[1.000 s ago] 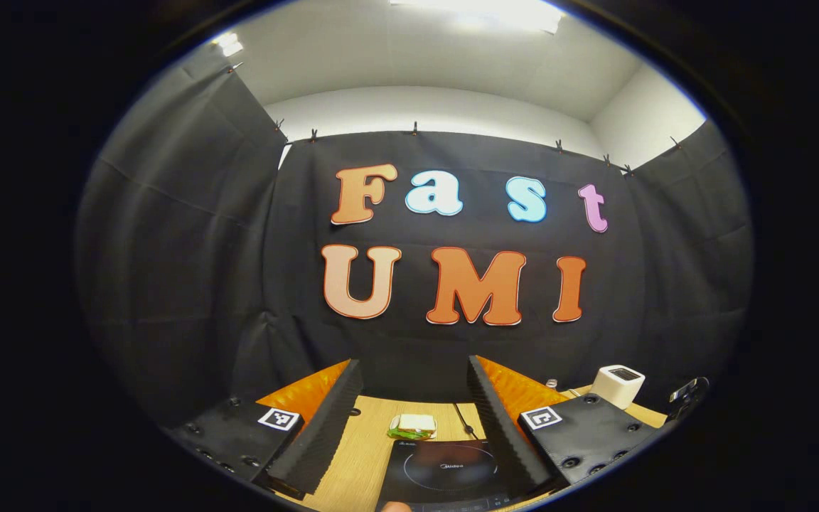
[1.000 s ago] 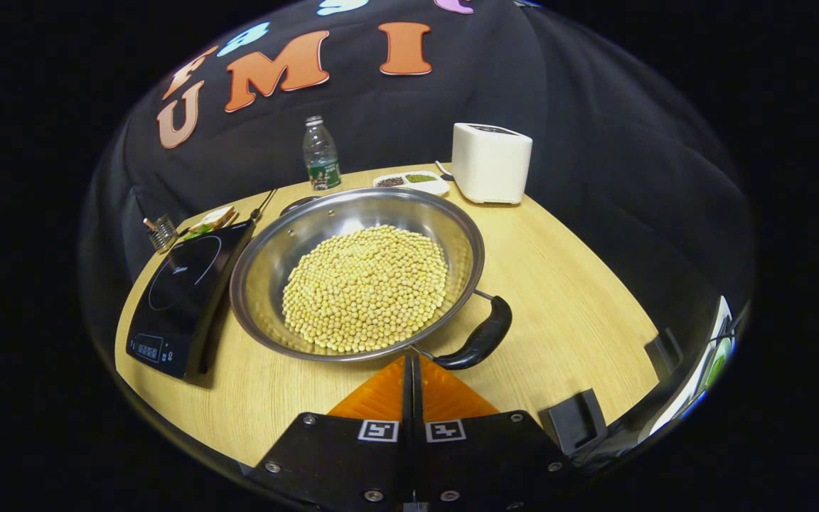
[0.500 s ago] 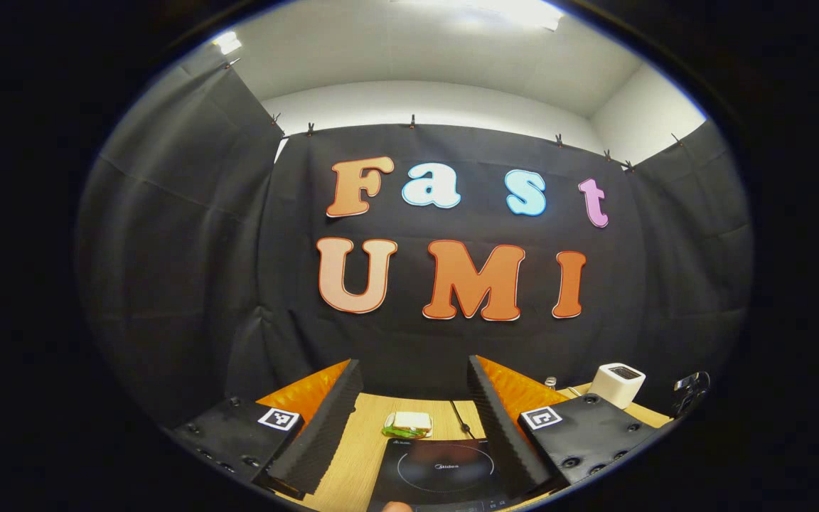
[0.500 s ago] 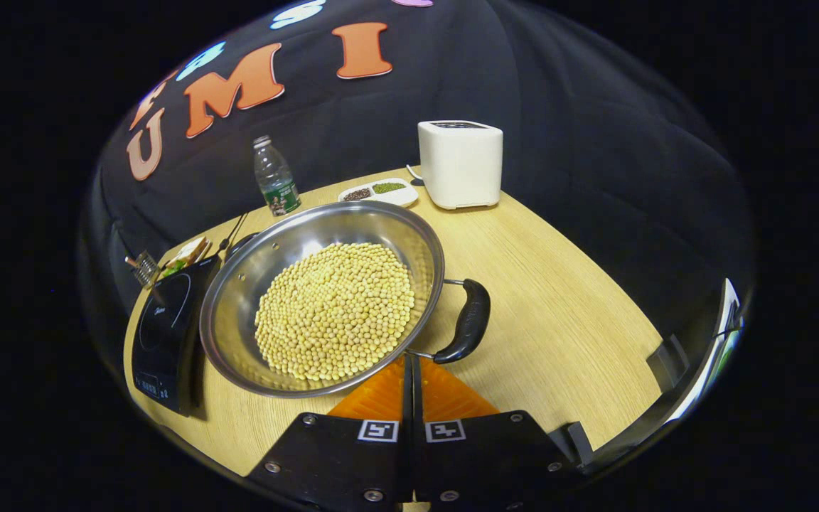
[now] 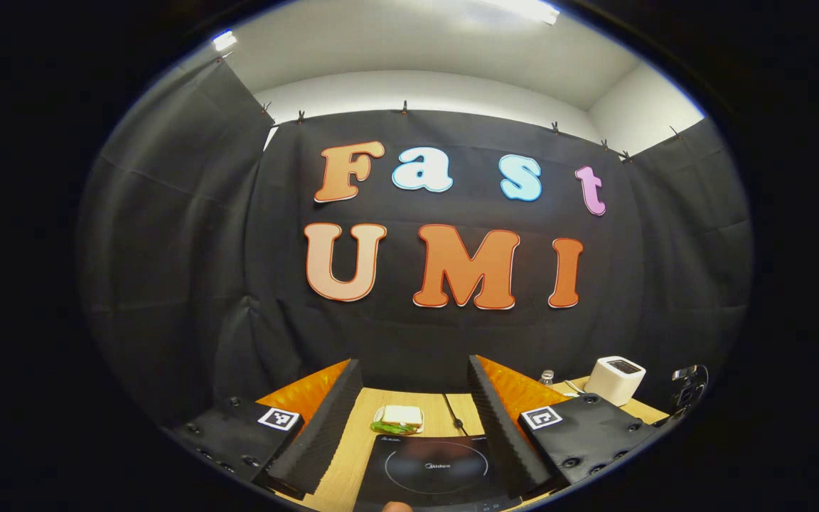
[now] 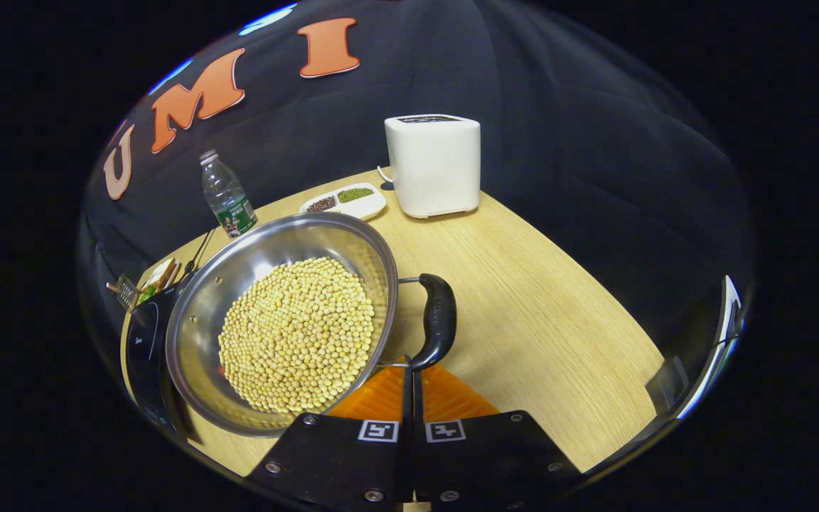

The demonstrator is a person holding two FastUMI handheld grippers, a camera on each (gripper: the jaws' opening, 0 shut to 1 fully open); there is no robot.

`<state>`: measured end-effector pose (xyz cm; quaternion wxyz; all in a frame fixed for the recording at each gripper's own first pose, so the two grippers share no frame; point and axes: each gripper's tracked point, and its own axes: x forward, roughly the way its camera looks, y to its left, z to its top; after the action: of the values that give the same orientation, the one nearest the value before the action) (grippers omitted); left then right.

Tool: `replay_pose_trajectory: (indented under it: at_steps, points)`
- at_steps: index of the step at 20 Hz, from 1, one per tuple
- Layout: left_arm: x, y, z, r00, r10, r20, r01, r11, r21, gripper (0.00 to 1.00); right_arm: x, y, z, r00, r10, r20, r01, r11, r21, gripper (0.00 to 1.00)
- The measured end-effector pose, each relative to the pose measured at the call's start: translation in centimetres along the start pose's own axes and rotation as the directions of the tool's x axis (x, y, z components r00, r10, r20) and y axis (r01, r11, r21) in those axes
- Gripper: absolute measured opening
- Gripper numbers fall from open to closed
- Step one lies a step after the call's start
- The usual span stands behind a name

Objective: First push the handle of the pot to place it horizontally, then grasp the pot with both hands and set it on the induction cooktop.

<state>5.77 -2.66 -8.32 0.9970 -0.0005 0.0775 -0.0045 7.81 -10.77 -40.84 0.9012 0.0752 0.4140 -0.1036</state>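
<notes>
Gleaming round steel pot (image 6: 200,323) of beans, curved black handle (image 6: 436,321) beside closed right hand-held gripper (image 6: 410,373); left hand-held gripper (image 5: 415,387) open.

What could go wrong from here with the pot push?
1. The pot is heaped with soybeans and already overlaps the induction cooktop edge; a hard shove may tip it and spill.
2. The right tongs are shut, tips at the handle base; they may slip off the rounded grip.
3. The left tongs, open, hover over the cooktop, far from the pot.

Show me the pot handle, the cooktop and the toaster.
pot handle (image 6: 438,320), right gripper view, middle of the black grip
cooktop (image 5: 436,469), left gripper view, centre of the glass top
toaster (image 6: 432,167), right gripper view, front face
</notes>
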Motion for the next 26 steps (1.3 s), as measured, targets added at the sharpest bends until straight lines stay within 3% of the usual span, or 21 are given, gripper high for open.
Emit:
replay_pose_trajectory:
  at_steps: [9,15,21,26]
  points:
    - [2.5,-2.7,-2.4,0.999,-0.037,-0.023,0.038,0.999,0.014,0.98,3.8,-1.6,2.5,0.999,-0.044,-0.008,0.044,0.999,0.017,0.00]
    - [4.3,-6.0,-7.1,0.991,-0.087,-0.104,0.091,0.995,0.029,0.96,5.6,-1.3,4.3,0.999,-0.052,-0.007,0.052,0.998,0.020,0.00]
    - [6.0,-9.9,-14.2,0.959,-0.150,-0.242,0.145,0.989,-0.039,0.98,6.9,-1.2,5.9,0.997,-0.075,0.004,0.075,0.997,-0.006,0.00]
    - [7.5,-12.6,-19.9,0.931,-0.160,-0.328,0.158,0.987,-0.034,0.98,7.2,-1.2,6.9,0.994,-0.105,0.018,0.105,0.994,-0.039,0.00]
